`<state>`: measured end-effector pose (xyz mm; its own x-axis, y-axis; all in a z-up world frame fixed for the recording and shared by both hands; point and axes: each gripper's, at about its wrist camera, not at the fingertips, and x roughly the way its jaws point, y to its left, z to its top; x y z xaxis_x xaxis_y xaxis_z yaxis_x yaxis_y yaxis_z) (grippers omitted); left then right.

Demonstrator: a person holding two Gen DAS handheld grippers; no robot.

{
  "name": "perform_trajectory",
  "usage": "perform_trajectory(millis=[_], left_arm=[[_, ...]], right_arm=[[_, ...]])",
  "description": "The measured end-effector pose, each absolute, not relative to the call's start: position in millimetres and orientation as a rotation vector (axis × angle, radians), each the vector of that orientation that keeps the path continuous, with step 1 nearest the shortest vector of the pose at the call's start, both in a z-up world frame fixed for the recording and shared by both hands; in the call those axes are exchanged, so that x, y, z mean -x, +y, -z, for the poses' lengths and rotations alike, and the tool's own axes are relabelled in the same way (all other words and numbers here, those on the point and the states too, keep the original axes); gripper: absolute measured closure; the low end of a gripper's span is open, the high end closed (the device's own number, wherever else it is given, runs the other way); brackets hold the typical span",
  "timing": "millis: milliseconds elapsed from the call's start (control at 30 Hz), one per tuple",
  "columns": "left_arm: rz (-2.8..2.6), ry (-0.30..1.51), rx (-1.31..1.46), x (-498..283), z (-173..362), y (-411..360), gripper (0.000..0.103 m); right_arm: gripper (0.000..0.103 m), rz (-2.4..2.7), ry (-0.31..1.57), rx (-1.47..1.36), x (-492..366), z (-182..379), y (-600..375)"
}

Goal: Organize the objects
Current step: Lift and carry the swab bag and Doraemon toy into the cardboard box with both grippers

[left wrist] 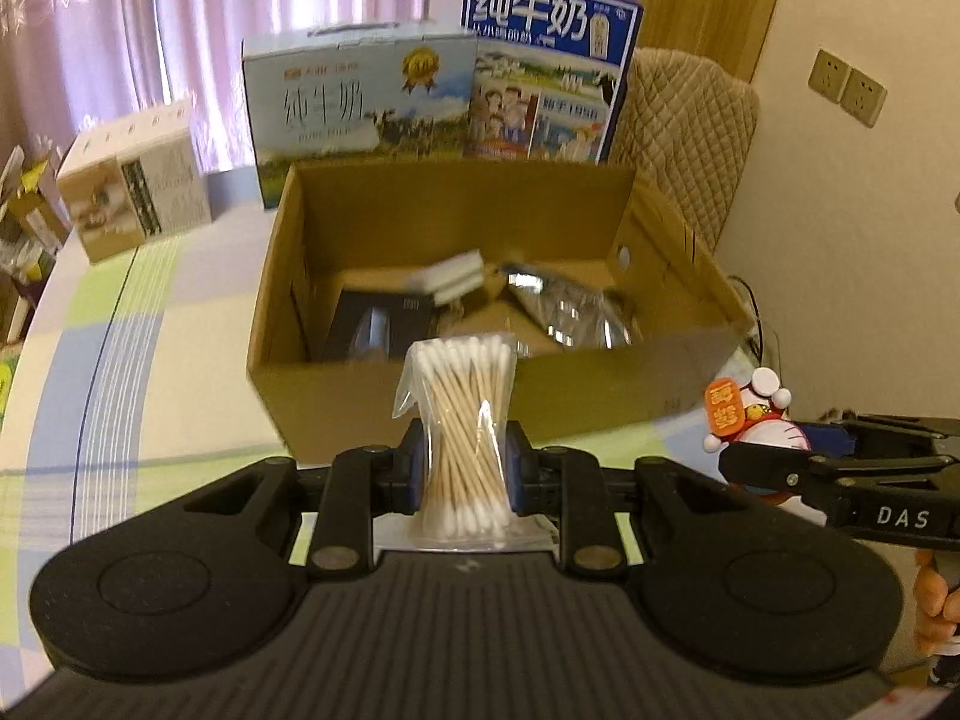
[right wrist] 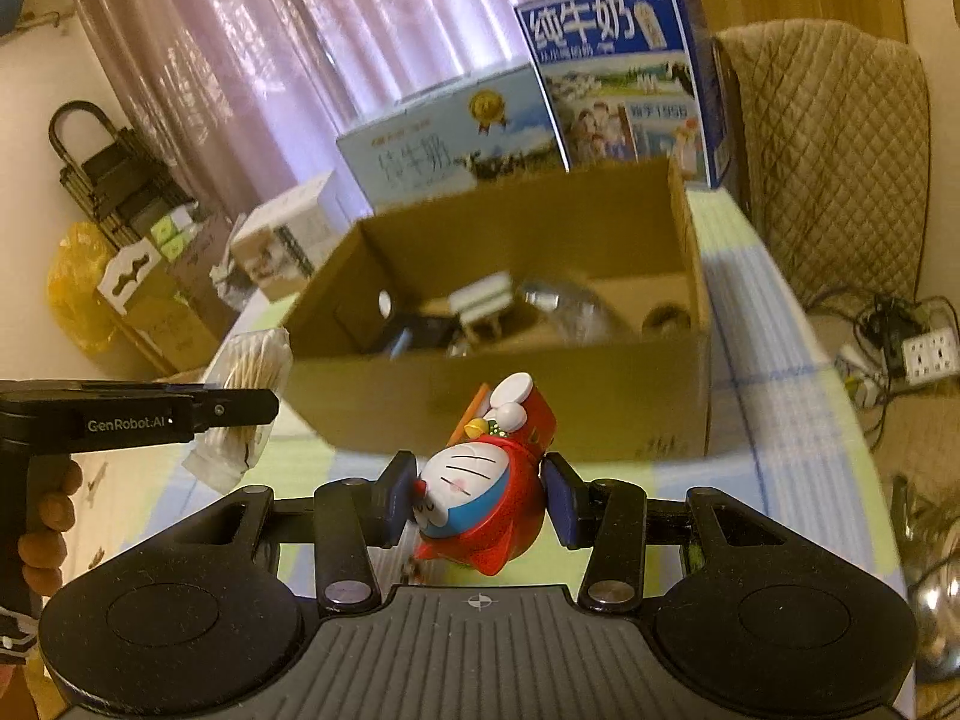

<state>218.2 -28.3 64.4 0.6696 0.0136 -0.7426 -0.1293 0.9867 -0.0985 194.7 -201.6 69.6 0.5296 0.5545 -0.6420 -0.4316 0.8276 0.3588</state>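
My left gripper [left wrist: 462,459] is shut on a clear bag of cotton swabs [left wrist: 462,420], held upright just in front of an open cardboard box [left wrist: 360,384]. My right gripper [right wrist: 480,489] is shut on a red and blue Doraemon figurine [right wrist: 474,492], tilted, in front of the same box [right wrist: 510,402]. The figurine [left wrist: 750,414] and right gripper show at the right of the left wrist view; the swab bag [right wrist: 246,372] and left gripper show at the left of the right wrist view. The box holds a black pack [left wrist: 378,324], a white item [left wrist: 450,273] and a shiny bag [left wrist: 564,306].
Two milk cartons [left wrist: 366,96] [left wrist: 546,66] stand behind the box, a small white carton [left wrist: 132,192] to its left. The table has a checked cloth [left wrist: 120,330]. A quilted chair [left wrist: 684,120] stands at the right; power strips and cables [right wrist: 900,348] lie on the floor.
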Motion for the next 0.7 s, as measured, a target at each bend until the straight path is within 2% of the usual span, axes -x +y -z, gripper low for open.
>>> perform_trajectory(millis=[333,700], left_arm=[[-0.080,0.795,0.159,-274.0,-79.9,-38.6,0.082],[-0.071,0.846,0.181,-345.6,-67.5,-42.9,0.082]], right_arm=[[0.061,-0.625,0.753,-0.115,-251.3,-92.9,-200.6],[0.061,-0.623,0.781,-0.035,-315.1,-79.9,-190.2]])
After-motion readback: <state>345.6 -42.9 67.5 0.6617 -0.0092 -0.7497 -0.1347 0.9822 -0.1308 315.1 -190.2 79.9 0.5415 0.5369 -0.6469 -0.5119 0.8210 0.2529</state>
